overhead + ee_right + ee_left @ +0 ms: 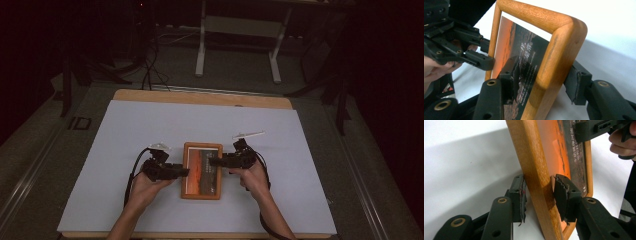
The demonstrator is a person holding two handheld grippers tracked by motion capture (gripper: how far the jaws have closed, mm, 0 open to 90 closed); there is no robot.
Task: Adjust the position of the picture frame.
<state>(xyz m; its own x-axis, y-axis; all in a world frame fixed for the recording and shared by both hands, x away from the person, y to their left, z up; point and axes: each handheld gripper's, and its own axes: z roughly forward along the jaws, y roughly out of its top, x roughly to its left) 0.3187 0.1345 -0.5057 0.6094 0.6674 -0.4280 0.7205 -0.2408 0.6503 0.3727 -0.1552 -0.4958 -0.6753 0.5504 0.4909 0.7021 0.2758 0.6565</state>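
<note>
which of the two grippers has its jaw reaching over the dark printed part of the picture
The right gripper: its jaw lies over the dark text strip of the wooden picture frame. The left gripper only straddles the opposite edge.

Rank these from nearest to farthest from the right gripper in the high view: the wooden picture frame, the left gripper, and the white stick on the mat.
1. Wooden picture frame: its right edge sits between the jaws of the right gripper.
2. White stick: just beyond the gripper, up and to its right on the mat.
3. Left gripper: across the frame, at its left edge.
</note>
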